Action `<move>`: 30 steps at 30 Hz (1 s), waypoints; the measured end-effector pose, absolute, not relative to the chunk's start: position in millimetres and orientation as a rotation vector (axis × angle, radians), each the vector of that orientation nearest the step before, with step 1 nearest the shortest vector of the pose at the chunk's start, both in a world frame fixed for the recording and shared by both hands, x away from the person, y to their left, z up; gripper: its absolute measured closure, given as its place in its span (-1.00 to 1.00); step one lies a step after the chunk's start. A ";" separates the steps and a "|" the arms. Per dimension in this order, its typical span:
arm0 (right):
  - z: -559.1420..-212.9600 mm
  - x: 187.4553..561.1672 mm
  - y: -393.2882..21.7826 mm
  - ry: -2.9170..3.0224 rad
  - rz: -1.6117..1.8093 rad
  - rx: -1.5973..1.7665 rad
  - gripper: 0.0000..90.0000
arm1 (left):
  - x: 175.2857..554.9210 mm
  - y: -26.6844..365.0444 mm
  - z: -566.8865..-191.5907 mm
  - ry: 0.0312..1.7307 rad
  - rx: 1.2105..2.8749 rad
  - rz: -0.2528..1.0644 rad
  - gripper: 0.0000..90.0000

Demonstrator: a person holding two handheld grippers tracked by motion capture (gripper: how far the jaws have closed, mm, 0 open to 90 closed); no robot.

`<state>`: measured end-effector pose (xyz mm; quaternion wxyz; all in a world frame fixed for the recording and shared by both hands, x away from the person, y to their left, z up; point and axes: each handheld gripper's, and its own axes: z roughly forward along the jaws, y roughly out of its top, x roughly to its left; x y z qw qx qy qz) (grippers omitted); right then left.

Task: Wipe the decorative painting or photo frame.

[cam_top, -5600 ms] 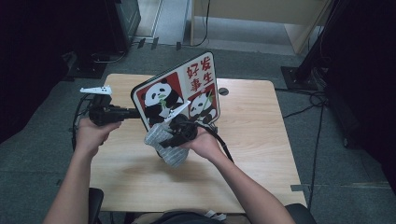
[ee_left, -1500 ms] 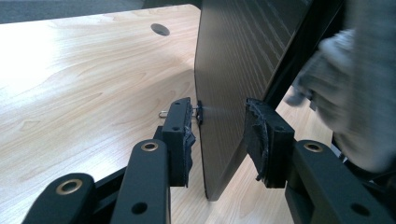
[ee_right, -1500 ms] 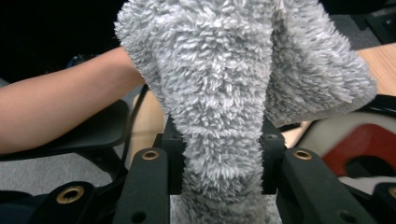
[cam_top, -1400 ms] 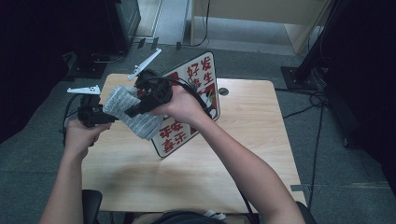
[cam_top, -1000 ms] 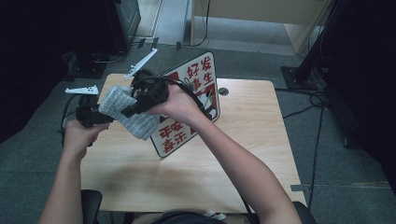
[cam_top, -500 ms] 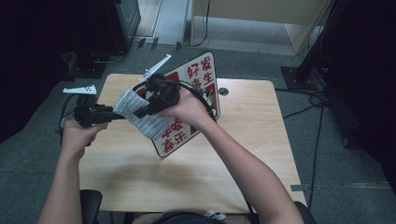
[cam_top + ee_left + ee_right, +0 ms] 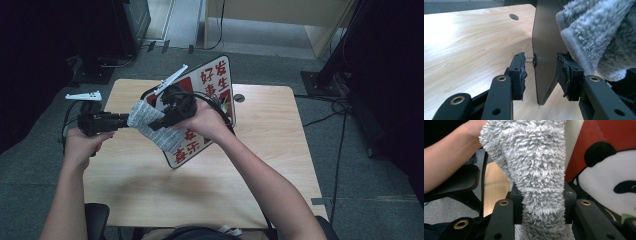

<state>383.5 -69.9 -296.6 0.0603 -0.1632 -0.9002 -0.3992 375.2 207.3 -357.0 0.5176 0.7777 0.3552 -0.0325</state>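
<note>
A sign board [image 7: 216, 80] printed with pandas and red characters stands tilted at the back middle of the wooden table [image 7: 260, 165]. My right gripper [image 7: 156, 125] is shut on a fluffy grey cloth [image 7: 172, 140] and presses it against the board's left part. In the right gripper view the cloth [image 7: 534, 157] bulges between the jaws of the right gripper [image 7: 540, 203], next to the panda print [image 7: 604, 182]. My left gripper [image 7: 540, 62] straddles the board's dark edge [image 7: 546, 37]. Its right pad lies at the board and its left pad stands a little apart. The cloth [image 7: 599, 32] hangs just beyond.
A round cable hole [image 7: 239, 98] lies in the table behind the board. A black chair arm [image 7: 456, 180] and the person's forearm [image 7: 449, 162] are at the left of the right gripper view. Cables run over the grey floor [image 7: 350, 110] on the right.
My right gripper has carried the cloth down and to the right across the board's face. The left gripper and the board have stayed put.
</note>
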 end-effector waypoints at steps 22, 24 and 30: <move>-329.0 378.0 -78.8 -2.731 -1.182 -0.472 0.46 | 372.5 214.4 -345.7 0.855 1.876 -0.049 0.30; -331.9 377.8 -79.0 -2.727 -1.178 -0.475 0.46 | 371.5 214.4 -343.1 0.846 1.872 -0.045 0.29; -339.6 376.8 -80.0 -2.728 -1.173 -0.480 0.45 | 371.6 204.0 -336.1 0.816 1.888 -0.043 0.29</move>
